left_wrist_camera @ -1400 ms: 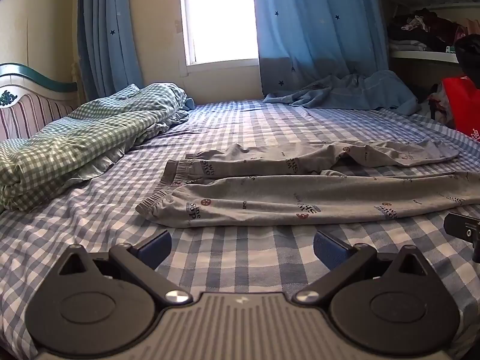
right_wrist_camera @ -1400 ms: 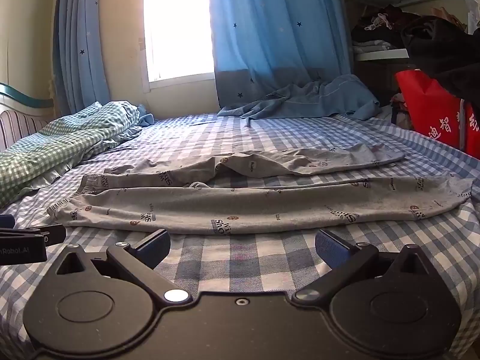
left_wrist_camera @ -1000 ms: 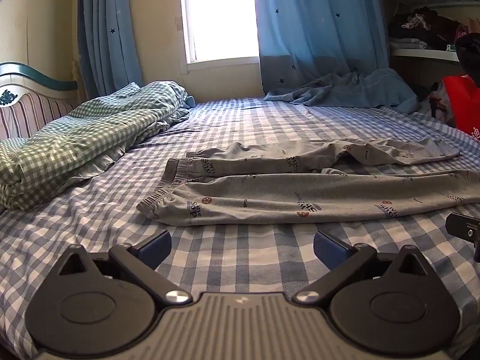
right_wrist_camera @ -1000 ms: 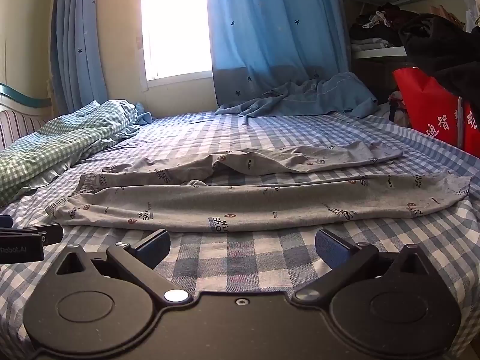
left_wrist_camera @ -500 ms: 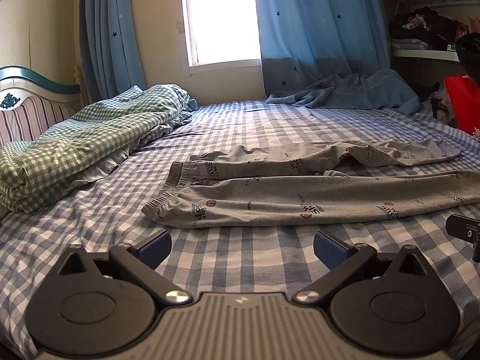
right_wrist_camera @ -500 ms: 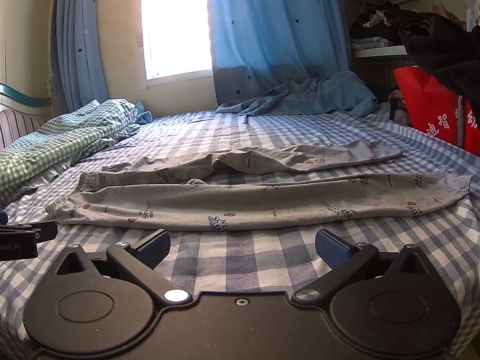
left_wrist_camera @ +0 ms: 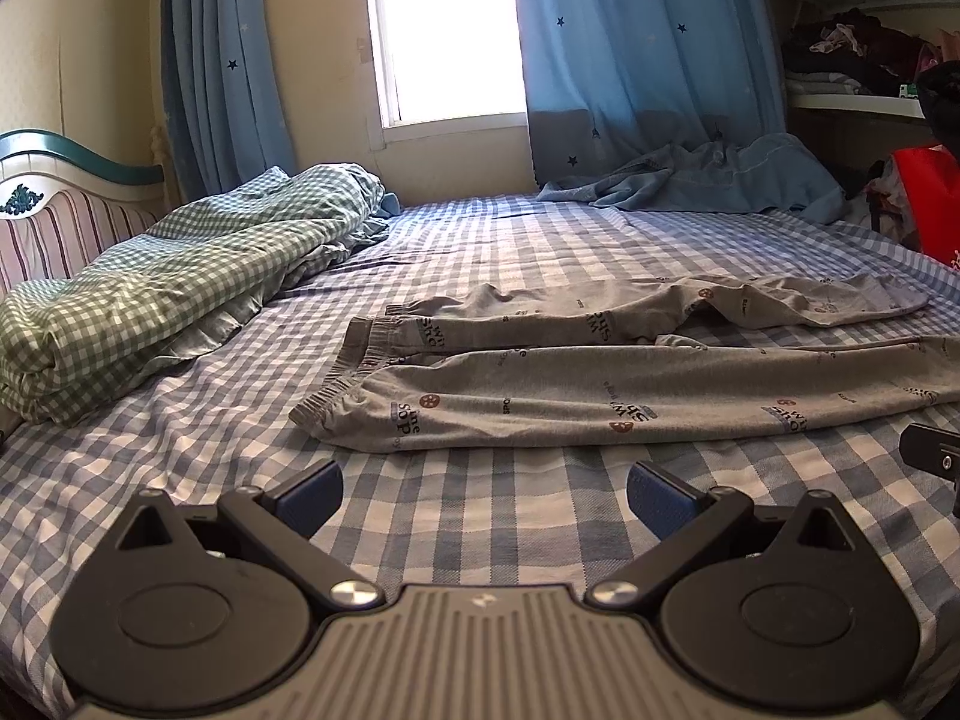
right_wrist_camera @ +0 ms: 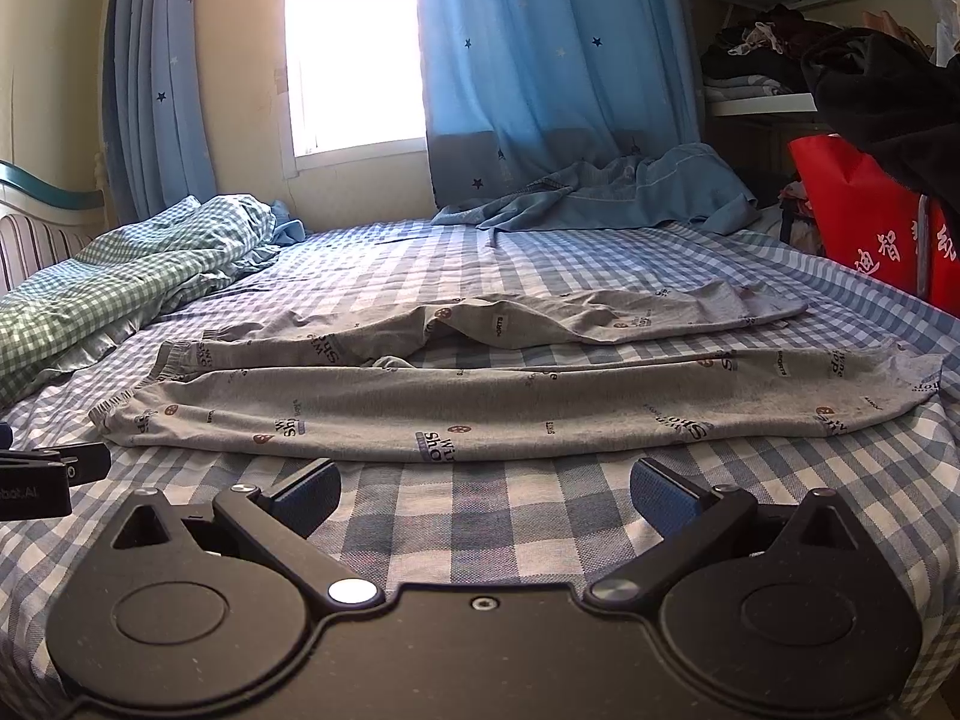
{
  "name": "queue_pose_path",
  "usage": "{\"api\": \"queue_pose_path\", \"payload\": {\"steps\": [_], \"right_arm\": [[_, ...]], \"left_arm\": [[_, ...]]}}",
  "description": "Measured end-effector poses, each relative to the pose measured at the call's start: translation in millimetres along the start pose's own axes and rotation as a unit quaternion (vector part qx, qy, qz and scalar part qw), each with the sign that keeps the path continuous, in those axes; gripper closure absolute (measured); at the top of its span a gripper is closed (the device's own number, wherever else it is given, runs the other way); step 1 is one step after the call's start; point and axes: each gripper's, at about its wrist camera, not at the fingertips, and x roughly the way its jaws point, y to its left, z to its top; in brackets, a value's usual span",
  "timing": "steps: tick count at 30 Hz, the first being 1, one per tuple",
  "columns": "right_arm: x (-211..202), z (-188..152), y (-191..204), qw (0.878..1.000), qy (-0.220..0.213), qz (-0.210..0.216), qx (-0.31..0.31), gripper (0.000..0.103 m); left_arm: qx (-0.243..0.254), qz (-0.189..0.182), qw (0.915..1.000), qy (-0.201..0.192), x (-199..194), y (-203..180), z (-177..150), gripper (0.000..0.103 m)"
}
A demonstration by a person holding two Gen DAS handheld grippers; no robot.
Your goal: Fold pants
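Note:
Grey printed pants (left_wrist_camera: 630, 384) lie flat on the blue checked bed (left_wrist_camera: 480, 516), waistband to the left, both legs stretched to the right and slightly apart. They also show in the right wrist view (right_wrist_camera: 510, 402). My left gripper (left_wrist_camera: 483, 495) is open and empty, just in front of the near leg close to the waistband. My right gripper (right_wrist_camera: 485, 495) is open and empty, in front of the middle of the near leg. A part of the right gripper shows at the left wrist view's right edge (left_wrist_camera: 933, 456).
A green checked duvet (left_wrist_camera: 150, 294) is bunched at the left by the headboard (left_wrist_camera: 54, 204). A blue cloth (right_wrist_camera: 606, 192) lies at the bed's far end under the curtains. A red bag (right_wrist_camera: 870, 222) and shelves with clothes (right_wrist_camera: 774, 66) stand at the right.
My left gripper has shifted a little to the left, so the pants sit further right in its view. The right gripper has barely moved. Both stay open.

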Motion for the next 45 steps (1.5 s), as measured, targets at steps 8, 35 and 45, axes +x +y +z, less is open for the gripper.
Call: {"api": "queue_pose_path", "payload": {"steps": [8, 35, 45], "right_arm": [[2, -1, -2, 1.0, 0.001, 0.0, 0.0, 0.001], [71, 55, -50, 0.996, -0.015, 0.083, -0.02, 0.001], [251, 185, -143, 0.976, 0.056, 0.152, -0.144, 0.001]], "left_arm": [[0.0, 0.0, 1.0, 0.002, 1, 1, 0, 0.0], [-0.005, -0.079, 0.9955, 0.051, 84, 30, 73, 0.0], [0.11, -0.086, 0.9901, 0.014, 269, 23, 201, 0.0]]}}
